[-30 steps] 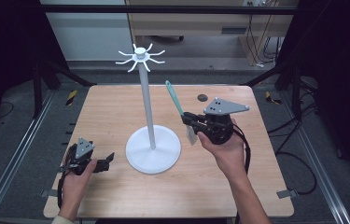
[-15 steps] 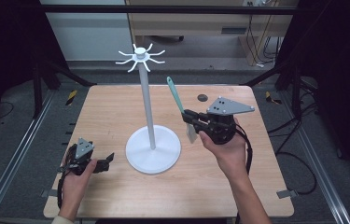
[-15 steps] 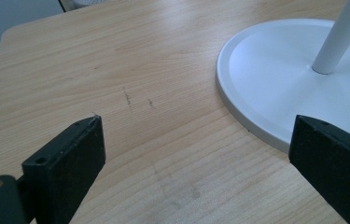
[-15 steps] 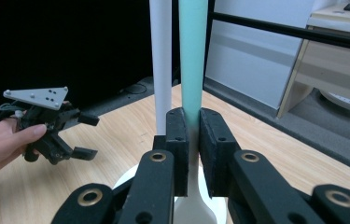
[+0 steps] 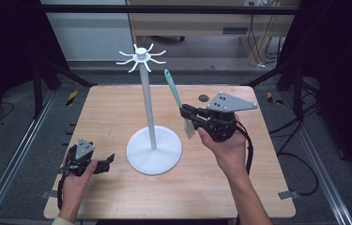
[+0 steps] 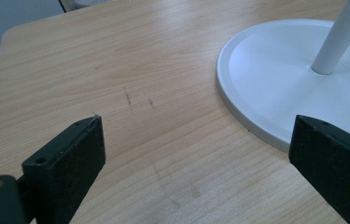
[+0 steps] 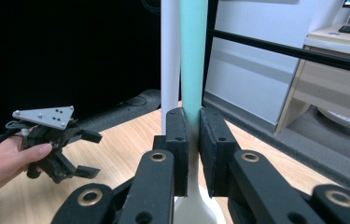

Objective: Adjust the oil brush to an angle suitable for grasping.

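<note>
A white stand rises mid-table: round base (image 5: 154, 150), thin pole (image 5: 148, 108), ring of hooks (image 5: 141, 55) on top. My right gripper (image 5: 186, 114) hovers right of the pole, shut on a utensil with a teal handle (image 5: 172, 88) pointing up and a whitish blade (image 5: 189, 127) hanging below the jaws. In the right gripper view the gripper (image 7: 191, 140) clamps the handle (image 7: 193, 56), with the pole (image 7: 170, 51) just behind. My left gripper (image 5: 107, 161) rests low at the table's front left, open and holding nothing; its view shows the gripper (image 6: 196, 140) beside the base (image 6: 275, 79).
A small dark round object (image 5: 204, 98) lies on the wooden table (image 5: 103, 112) behind the right gripper. Metal rails run along both sides of the table. A cable trails from the right gripper over the table's right part.
The right gripper has lifted the utensil slightly, so the handle's tip stands higher beside the pole. The left gripper has not moved.
</note>
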`<state>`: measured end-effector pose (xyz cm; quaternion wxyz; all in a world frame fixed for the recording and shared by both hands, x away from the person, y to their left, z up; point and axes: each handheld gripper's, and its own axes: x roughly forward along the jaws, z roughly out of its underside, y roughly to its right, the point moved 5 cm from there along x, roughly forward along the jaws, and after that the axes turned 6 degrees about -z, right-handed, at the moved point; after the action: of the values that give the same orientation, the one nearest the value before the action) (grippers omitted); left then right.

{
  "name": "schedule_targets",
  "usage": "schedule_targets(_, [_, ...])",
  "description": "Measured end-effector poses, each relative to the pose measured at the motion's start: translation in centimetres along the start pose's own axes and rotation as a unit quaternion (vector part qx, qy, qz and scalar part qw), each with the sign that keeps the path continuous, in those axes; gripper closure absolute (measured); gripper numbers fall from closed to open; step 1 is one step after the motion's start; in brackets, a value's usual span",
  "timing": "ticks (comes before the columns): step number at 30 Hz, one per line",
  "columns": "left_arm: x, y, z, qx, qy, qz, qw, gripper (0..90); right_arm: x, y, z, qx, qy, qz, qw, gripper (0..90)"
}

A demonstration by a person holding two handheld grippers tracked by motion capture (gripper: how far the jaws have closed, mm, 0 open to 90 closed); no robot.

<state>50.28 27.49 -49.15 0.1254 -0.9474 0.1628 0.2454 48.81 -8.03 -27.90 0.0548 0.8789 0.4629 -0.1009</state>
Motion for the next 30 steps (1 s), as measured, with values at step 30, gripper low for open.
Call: schedule_targets(30, [0.0, 0.1, 0.0, 0.001, -0.001, 0.002, 1.0000, 3.3, 0.8, -0.6, -1.7, -0.007, 0.019, -0.009, 0.9998, 82.5])
